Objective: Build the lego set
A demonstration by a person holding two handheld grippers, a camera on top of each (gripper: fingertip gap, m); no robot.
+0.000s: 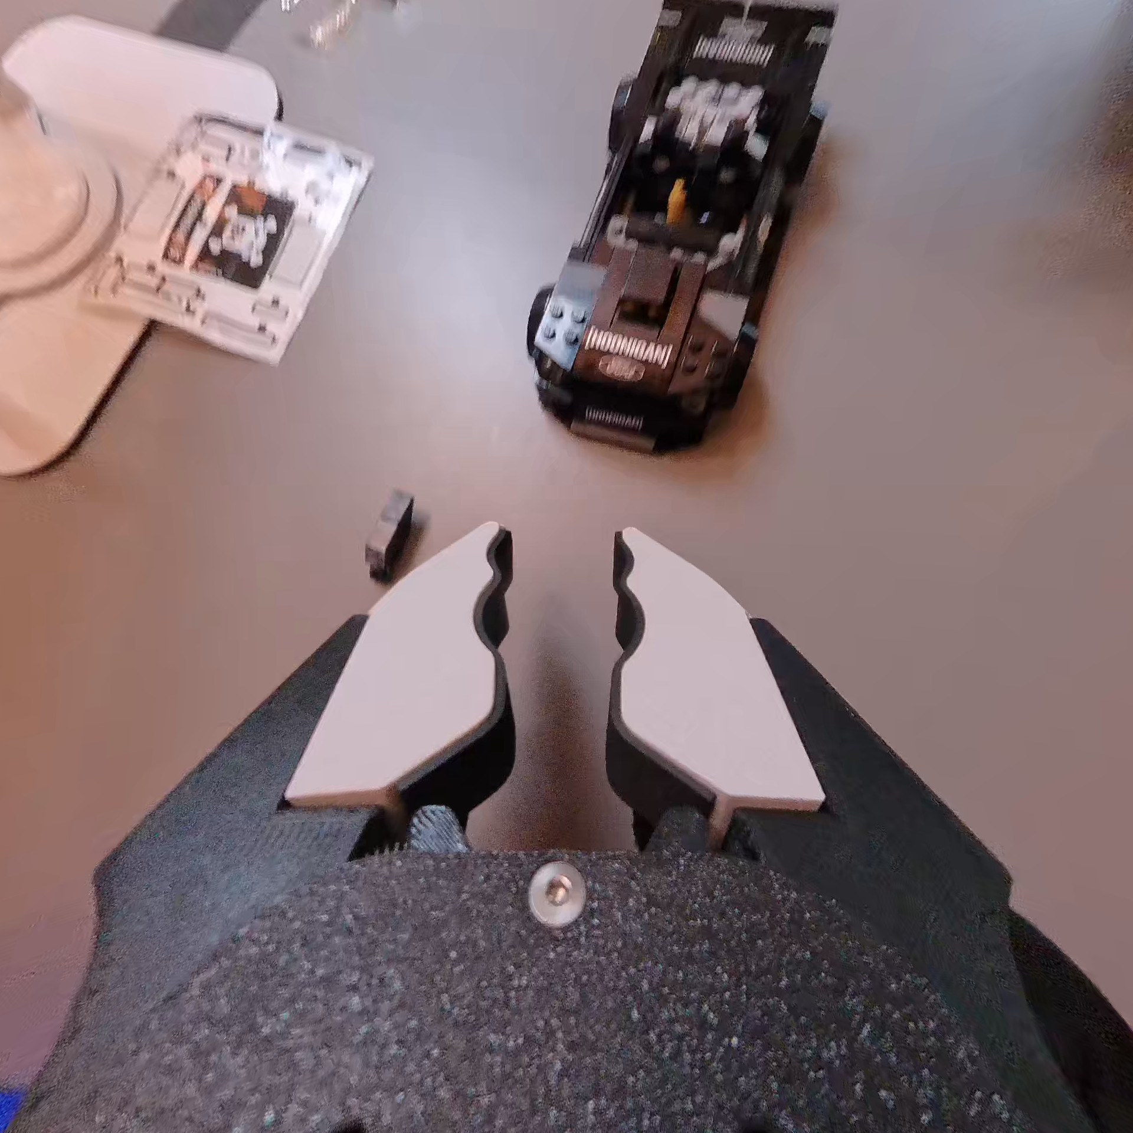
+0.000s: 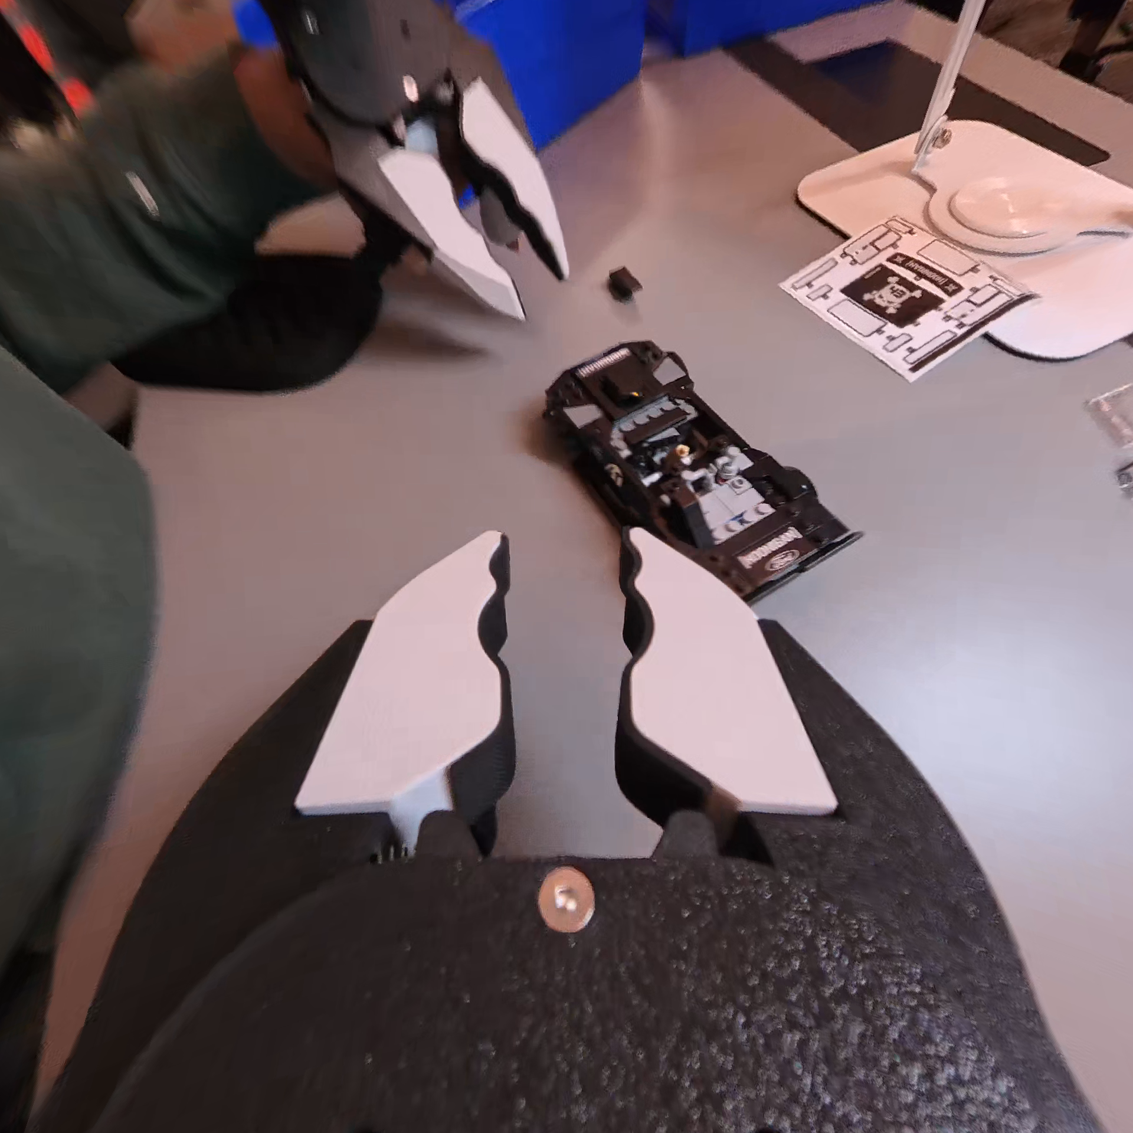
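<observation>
Grey matte tabletop (image 2: 919, 613), lit softly with pale sheen in places. White flat stand base (image 2: 981, 178) at far right edge in right wrist view, with slim white upright post (image 2: 947, 86) rising from it. Dark strip (image 2: 858, 80) across table behind base. Blue bins (image 2: 570, 61) along far side. Same white base (image 1: 92, 122) at upper left in left wrist view.

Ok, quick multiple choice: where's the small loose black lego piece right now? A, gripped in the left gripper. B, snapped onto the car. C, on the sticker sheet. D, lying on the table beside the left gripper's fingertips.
D: the small black lego piece lies on the grey table just outside the open left gripper, apart from the lego car.
</observation>
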